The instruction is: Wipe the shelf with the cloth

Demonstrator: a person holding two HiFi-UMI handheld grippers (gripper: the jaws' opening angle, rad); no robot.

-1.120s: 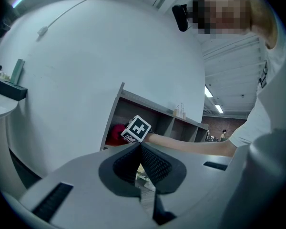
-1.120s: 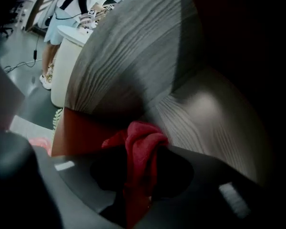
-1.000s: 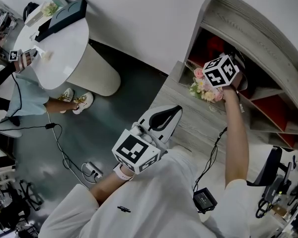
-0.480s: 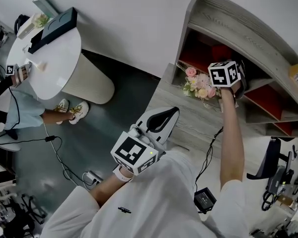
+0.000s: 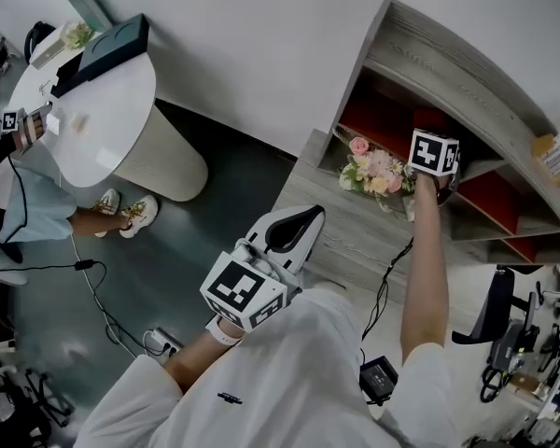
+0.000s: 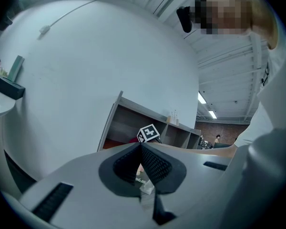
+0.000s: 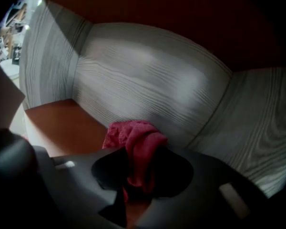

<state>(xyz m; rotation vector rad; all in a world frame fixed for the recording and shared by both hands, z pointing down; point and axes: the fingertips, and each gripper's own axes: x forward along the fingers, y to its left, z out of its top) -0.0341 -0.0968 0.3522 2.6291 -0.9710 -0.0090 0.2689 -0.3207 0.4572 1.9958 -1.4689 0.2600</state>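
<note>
A person in white reaches the right gripper [image 7: 138,175] into a compartment of a wood-grain shelf [image 5: 448,54] on the right of the scene. Its jaws are clamped on a bunched red cloth [image 7: 133,140], which pokes out in front of them, close to the pale wood-grain wall at the back of the compartment. Whether the cloth touches that wall cannot be told. A bunch of flowers [image 5: 377,171] stands just left of the reaching arm. The left gripper [image 5: 303,215] hangs near the person's chest, well apart from the shelf, jaws closed on nothing.

To wipe well, the grip on the cloth should probably be firm, with the loose bunch pressed flat to the surface and drawn in overlapping strokes into the corners, while the arm steers clear of the flowers
</note>
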